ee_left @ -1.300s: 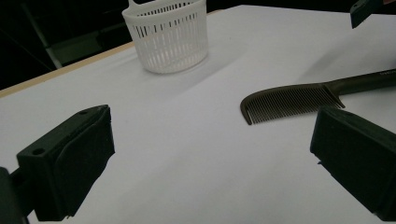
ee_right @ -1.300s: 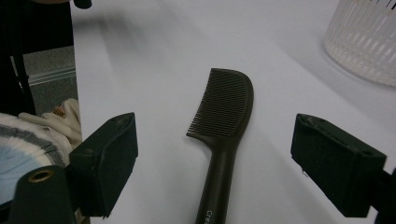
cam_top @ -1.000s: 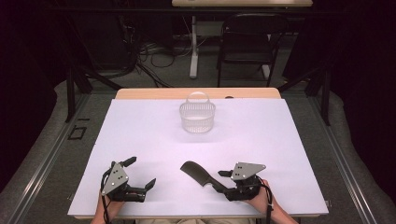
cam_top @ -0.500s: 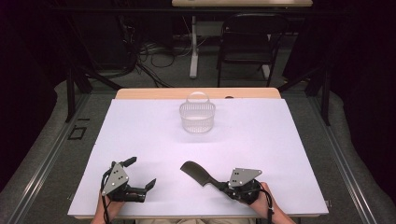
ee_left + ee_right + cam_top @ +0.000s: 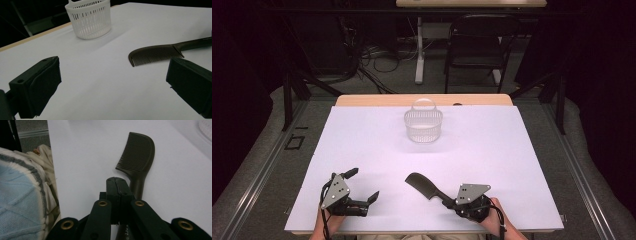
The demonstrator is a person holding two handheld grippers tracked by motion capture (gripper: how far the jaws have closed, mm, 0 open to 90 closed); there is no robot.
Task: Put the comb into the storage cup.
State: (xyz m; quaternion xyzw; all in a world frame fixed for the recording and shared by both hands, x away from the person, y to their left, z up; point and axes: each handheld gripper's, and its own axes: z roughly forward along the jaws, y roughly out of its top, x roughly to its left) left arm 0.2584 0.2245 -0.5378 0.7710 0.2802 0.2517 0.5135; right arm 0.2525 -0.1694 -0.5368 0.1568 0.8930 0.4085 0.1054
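A dark comb (image 5: 424, 186) lies flat on the white table near the front edge, teeth end pointing away to the left; I also see the comb (image 5: 155, 52) from the left gripper view. My right gripper (image 5: 447, 202) sits over its handle. In the right gripper view its jaws (image 5: 117, 181) are pressed together with no gap, and the comb (image 5: 137, 152) handle runs under the right jaw and out beside the tips. My left gripper (image 5: 363, 184) rests at the front left, open and empty (image 5: 113, 82). A white slatted basket (image 5: 423, 125) stands upright at the table's far middle.
The white tabletop (image 5: 512, 150) stretches bare between the basket (image 5: 90, 20) and the comb. A person's sleeve and clothing (image 5: 22, 195) lie just off the table's near edge. A dark chair (image 5: 477, 45) and cables stand beyond the far edge.
The right gripper's jaws, spread beside the comb's handle before, have come together over it, and the gripper has sunk slightly toward the front edge. Comb, basket and left gripper have not moved.
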